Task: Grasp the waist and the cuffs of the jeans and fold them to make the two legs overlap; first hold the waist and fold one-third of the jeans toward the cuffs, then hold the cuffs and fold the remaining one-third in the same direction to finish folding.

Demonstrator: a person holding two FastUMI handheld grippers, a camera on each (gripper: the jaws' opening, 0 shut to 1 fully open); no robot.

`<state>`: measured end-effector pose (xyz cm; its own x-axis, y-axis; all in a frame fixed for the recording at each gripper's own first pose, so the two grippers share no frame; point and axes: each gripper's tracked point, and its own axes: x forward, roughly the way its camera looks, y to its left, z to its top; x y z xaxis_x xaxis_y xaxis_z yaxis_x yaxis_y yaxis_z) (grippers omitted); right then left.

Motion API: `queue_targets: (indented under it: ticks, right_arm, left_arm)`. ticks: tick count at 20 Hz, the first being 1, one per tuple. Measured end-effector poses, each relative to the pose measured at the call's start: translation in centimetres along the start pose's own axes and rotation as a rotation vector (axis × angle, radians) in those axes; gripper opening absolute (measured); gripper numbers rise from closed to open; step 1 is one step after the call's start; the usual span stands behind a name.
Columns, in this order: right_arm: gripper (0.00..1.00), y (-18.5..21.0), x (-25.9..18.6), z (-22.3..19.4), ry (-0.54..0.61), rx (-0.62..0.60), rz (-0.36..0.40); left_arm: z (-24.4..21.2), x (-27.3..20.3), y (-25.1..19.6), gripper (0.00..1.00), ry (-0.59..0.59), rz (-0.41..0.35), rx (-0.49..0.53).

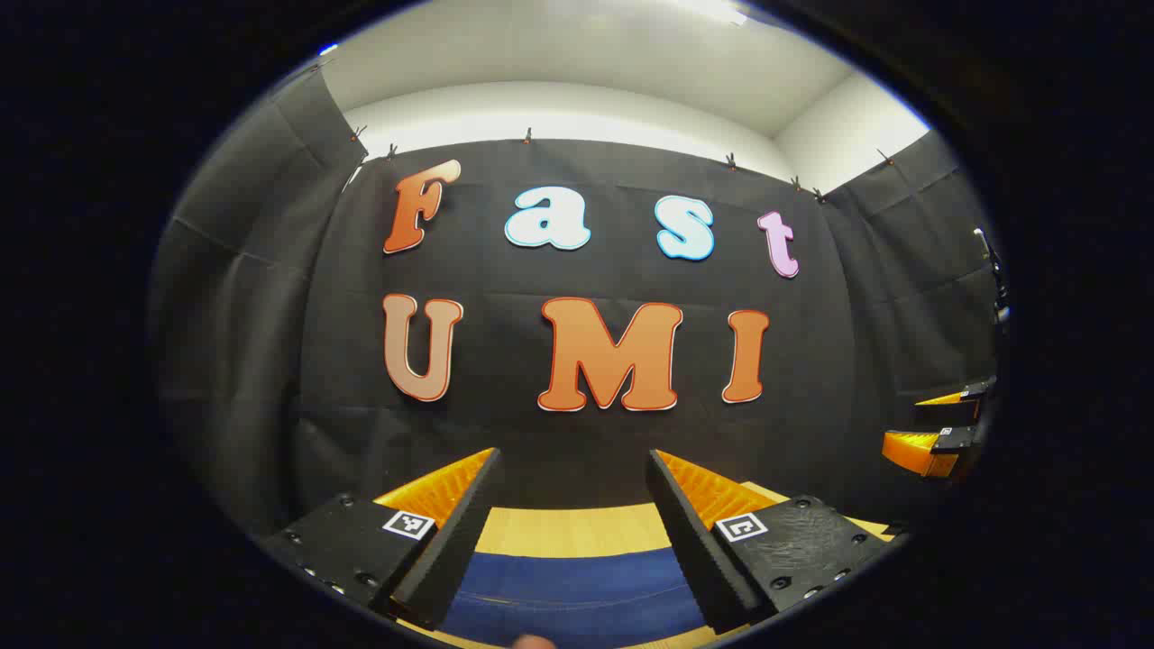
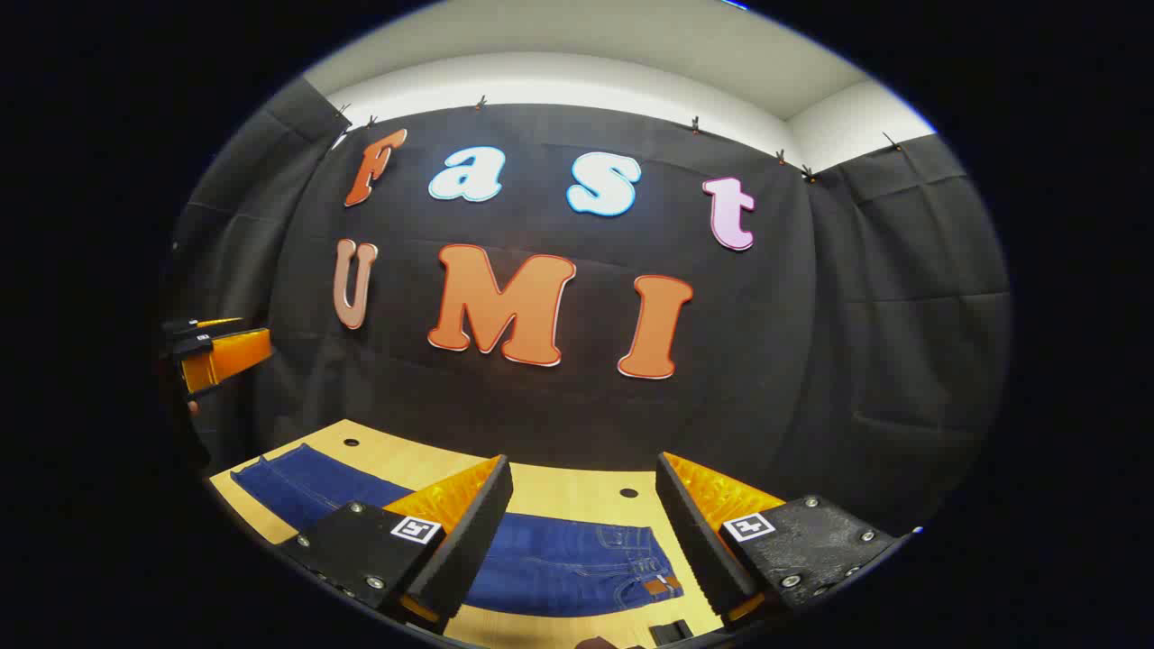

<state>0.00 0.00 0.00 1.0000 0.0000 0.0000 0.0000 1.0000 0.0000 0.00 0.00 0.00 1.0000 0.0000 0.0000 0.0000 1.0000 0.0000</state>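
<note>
Dark blue denim jeans (image 2: pixel 559 563) are lying flat along the pale wooden table (image 2: pixel 577 482). Above them, the left gripper (image 1: pixel 572 505) and right gripper (image 2: pixel 584 505) are hovering, fingers spread, holding nothing.

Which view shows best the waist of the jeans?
The right gripper view: the jeans lie flat on the table, their waist toward the right. The left gripper view shows a plain blue stretch of them between its open fingers.

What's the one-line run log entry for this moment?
stage: pre-grasp | dark blue denim jeans: flat on light wooden table, unfolded | left tongs: open, above jeans | right tongs: open, near waist
</note>
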Motion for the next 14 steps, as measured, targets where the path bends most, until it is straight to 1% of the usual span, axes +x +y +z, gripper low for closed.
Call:
queue_targets:
  ticks: [1,2,3,4,5,6,7,9,12,14]
  right_arm:
    - [1.0,0.5,0.5,-0.6,0.004,0.006,0.025]
    - [0.98,0.5,1.1,-1.2,0.012,0.016,0.04]
    - [0.98,0.7,1.7,-1.5,0.021,0.026,0.051]
    - [0.94,0.8,2.4,-1.8,0.021,0.03,0.059]
    - [0.98,1.0,3.2,-1.7,0.012,0.035,0.071]
    - [0.98,1.7,3.8,-2.0,0.01,0.04,0.088]
    - [0.98,2.2,4.5,-2.4,0.02,0.05,0.111]
    - [0.98,3.0,5.4,-3.1,0.029,0.065,0.153]
    - [0.98,2.9,6.6,-3.4,0.03,0.076,0.177]
    - [0.98,2.9,7.5,-3.4,0.014,0.05,0.202]
  left_arm:
    - [-1.0,0.0,0.2,0.97,0.017,0.014,0.011]
    - [-2.2,0.1,0.7,0.95,0.032,0.037,0.028]
    - [-2.8,0.2,1.1,0.97,0.047,0.068,0.035]
    - [-3.3,0.1,1.0,0.94,0.061,0.085,0.035]
    - [-3.5,0.2,0.9,0.95,0.068,0.103,0.036]
    - [-3.7,0.4,0.9,0.97,0.078,0.119,0.037]
    - [-4.5,0.6,0.8,0.97,0.089,0.136,0.037]
    - [-5.1,1.0,0.5,0.97,0.093,0.156,0.04]
    - [-5.5,2.5,-1.2,0.97,0.088,0.171,0.068]
    - [-5.6,3.1,-1.5,0.97,0.085,0.199,0.097]
